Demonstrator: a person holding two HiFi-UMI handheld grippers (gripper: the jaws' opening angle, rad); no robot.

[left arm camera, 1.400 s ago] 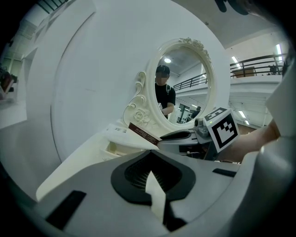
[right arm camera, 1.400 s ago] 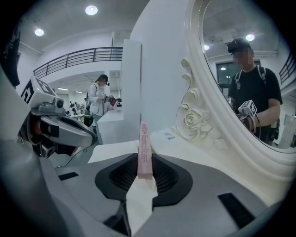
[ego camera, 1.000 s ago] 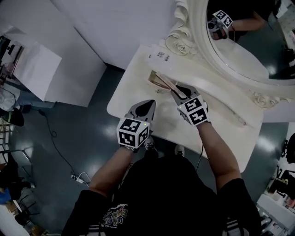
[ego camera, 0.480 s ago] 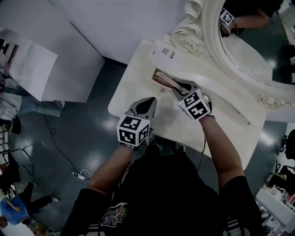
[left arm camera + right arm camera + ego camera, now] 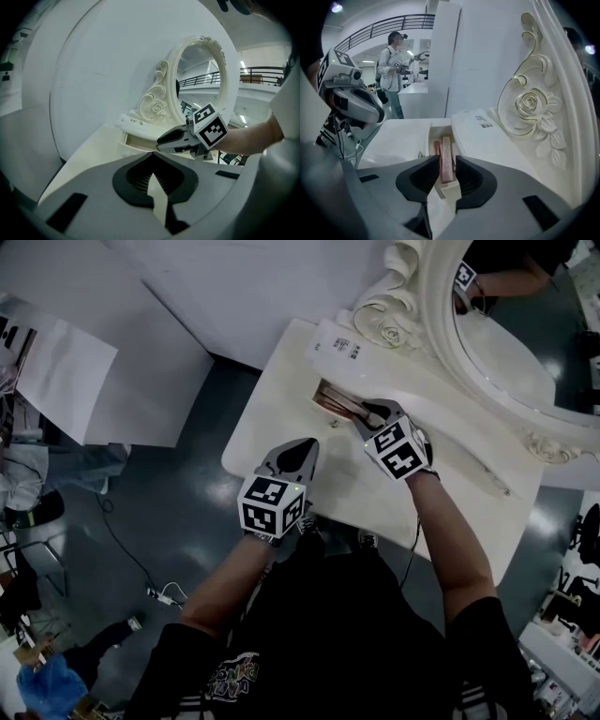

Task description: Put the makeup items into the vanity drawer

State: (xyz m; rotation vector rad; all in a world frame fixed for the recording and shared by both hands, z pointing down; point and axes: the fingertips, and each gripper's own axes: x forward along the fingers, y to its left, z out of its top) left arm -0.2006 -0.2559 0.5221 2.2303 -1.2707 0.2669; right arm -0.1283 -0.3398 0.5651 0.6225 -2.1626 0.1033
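The white vanity (image 5: 281,418) has a small drawer (image 5: 325,393) pulled open in its top. My right gripper (image 5: 363,414) reaches over the drawer's near end. In the right gripper view a long pink box (image 5: 447,152) lies lengthwise in the drawer (image 5: 423,136), beside a darker red stick (image 5: 437,149). The box's near end sits between the right gripper's (image 5: 448,160) jaws, which are opening, with a thin gap at the left pad. My left gripper (image 5: 303,446) hovers over the vanity's front, shut and empty, tips (image 5: 153,153) meeting.
An ornate oval mirror (image 5: 506,334) with carved roses (image 5: 529,103) rises behind the drawer. A printed label (image 5: 337,345) lies at the vanity's back left. A slim stick (image 5: 492,482) rests on the top at right. White panels (image 5: 70,371) stand left. A person (image 5: 396,70) stands far off.
My right gripper has edged forward over the drawer, and the pink box now lies further inside it. The left gripper has stayed where it was.
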